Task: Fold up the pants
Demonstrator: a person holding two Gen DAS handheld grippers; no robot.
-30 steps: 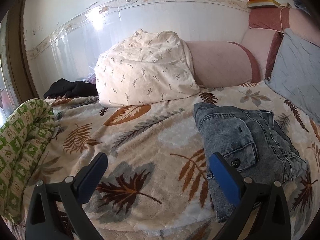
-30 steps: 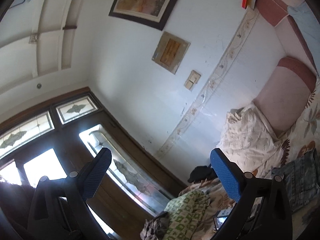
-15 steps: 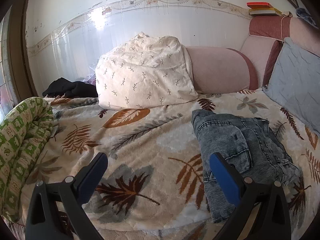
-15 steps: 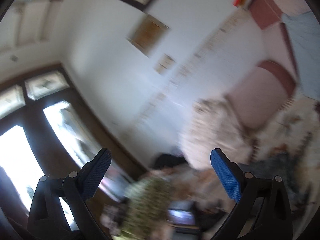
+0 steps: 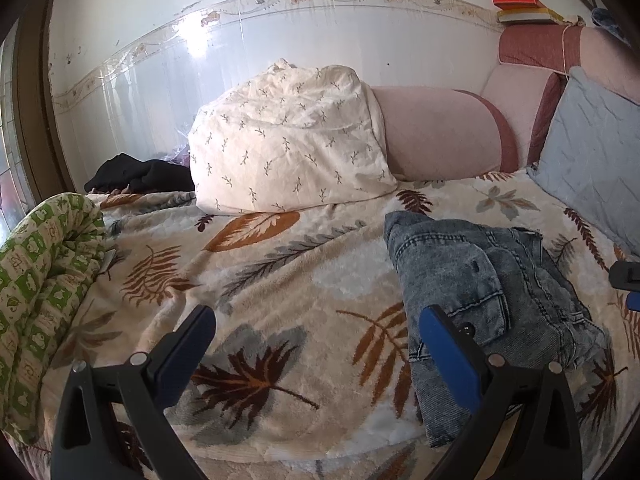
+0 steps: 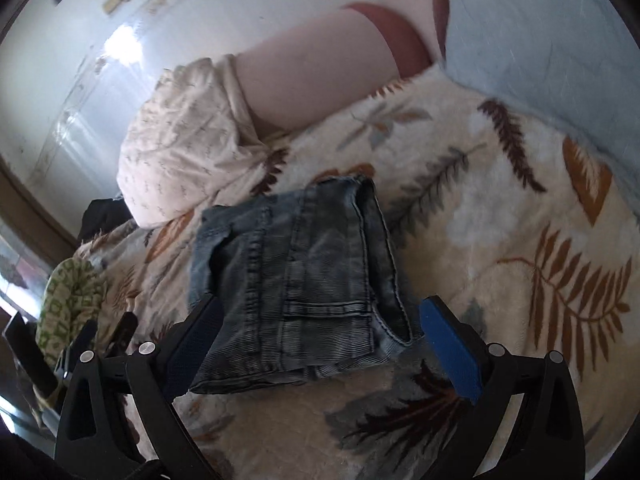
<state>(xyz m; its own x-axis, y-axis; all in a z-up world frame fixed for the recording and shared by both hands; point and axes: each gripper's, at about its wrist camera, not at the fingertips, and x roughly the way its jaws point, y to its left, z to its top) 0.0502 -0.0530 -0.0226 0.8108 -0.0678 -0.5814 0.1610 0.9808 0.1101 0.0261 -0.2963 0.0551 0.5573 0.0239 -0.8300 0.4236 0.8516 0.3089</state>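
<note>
Folded grey-blue denim pants (image 5: 484, 292) lie in a compact bundle on the leaf-patterned blanket (image 5: 288, 280), right of centre in the left wrist view. My left gripper (image 5: 316, 332) is open and empty, hovering above the blanket to the left of the pants. In the right wrist view the pants (image 6: 296, 280) lie just ahead of my right gripper (image 6: 316, 328), which is open and empty, its jaws wide apart above the near edge of the bundle. Part of the right gripper (image 5: 626, 280) shows at the right edge of the left wrist view.
A cream pillow (image 5: 288, 144) and a pink bolster (image 5: 440, 132) lie against the back wall. A grey-blue cushion (image 5: 592, 152) stands at the right. A green patterned quilt (image 5: 44, 276) is rolled at the left. Dark clothing (image 5: 136, 172) lies at the back left.
My right gripper has swung down from pointing at the wall and window to pointing at the folded pants. My left gripper has barely moved.
</note>
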